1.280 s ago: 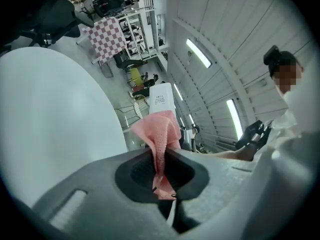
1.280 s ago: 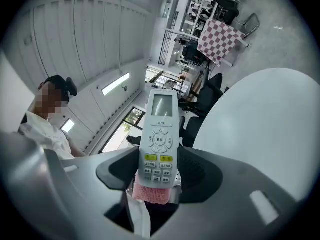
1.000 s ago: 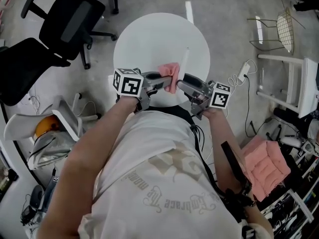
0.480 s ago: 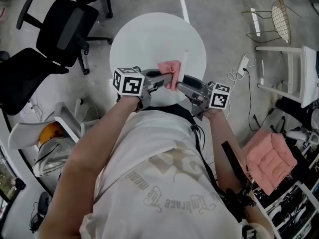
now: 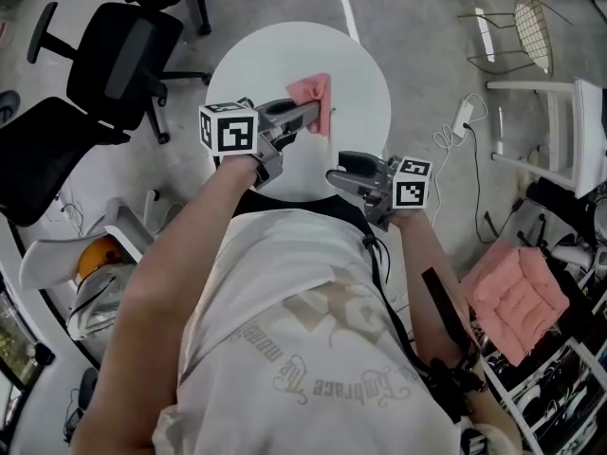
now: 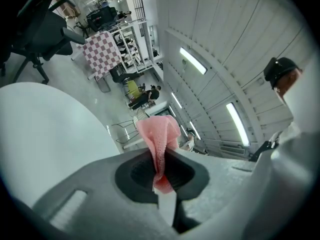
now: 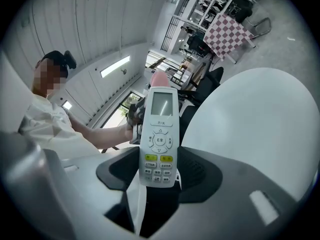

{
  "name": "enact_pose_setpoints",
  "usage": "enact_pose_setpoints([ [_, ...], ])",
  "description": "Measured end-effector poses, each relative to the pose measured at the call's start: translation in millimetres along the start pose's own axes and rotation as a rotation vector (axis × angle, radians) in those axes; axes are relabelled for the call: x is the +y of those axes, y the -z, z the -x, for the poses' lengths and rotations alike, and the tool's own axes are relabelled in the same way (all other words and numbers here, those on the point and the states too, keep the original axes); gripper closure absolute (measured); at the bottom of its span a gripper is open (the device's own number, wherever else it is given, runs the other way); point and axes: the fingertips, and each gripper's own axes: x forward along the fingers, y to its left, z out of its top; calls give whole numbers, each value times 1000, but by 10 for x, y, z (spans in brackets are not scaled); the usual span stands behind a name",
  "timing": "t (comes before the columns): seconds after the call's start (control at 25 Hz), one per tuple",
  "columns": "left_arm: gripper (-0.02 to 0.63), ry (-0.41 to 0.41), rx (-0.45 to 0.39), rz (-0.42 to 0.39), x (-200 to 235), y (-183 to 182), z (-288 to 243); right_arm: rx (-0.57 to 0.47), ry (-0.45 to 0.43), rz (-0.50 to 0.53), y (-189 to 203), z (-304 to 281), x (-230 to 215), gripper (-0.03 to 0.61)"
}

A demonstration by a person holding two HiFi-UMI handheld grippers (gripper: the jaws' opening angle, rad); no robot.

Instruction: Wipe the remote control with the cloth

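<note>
My left gripper (image 5: 318, 114) is shut on a pink cloth (image 5: 311, 90) and holds it over the round white table (image 5: 275, 55). In the left gripper view the cloth (image 6: 159, 134) stands up from between the jaws of the left gripper (image 6: 160, 179). My right gripper (image 5: 334, 174) sits nearer my body, apart from the cloth. It is shut on the lower end of a white remote control (image 7: 160, 139), which points up with screen and buttons facing the camera. The cloth (image 7: 159, 79) peeks out behind the remote's top. I cannot make out the remote in the head view.
Black office chairs (image 5: 123, 50) stand left of the table. A white chair (image 5: 569, 131), a wire chair (image 5: 531, 27) and a power strip with cable (image 5: 462, 121) are on the right. A pink cushion (image 5: 517, 297) lies at lower right.
The left gripper has carried the cloth up and away over the table, off the remote. The right gripper has pulled back slightly toward my body, so the two are now apart.
</note>
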Motion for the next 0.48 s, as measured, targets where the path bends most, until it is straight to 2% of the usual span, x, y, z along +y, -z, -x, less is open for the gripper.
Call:
enact_pose_setpoints([
  [0.16, 594, 6, 21, 13, 20, -47, 1, 15, -11, 12, 21, -16, 30, 331],
  [0.4, 594, 0, 138, 80, 55, 442, -45, -75, 2, -10, -204, -32, -60, 331],
  [0.48, 594, -8, 151, 113, 87, 583, -45, -101, 12, -25, -283, -31, -135, 331],
])
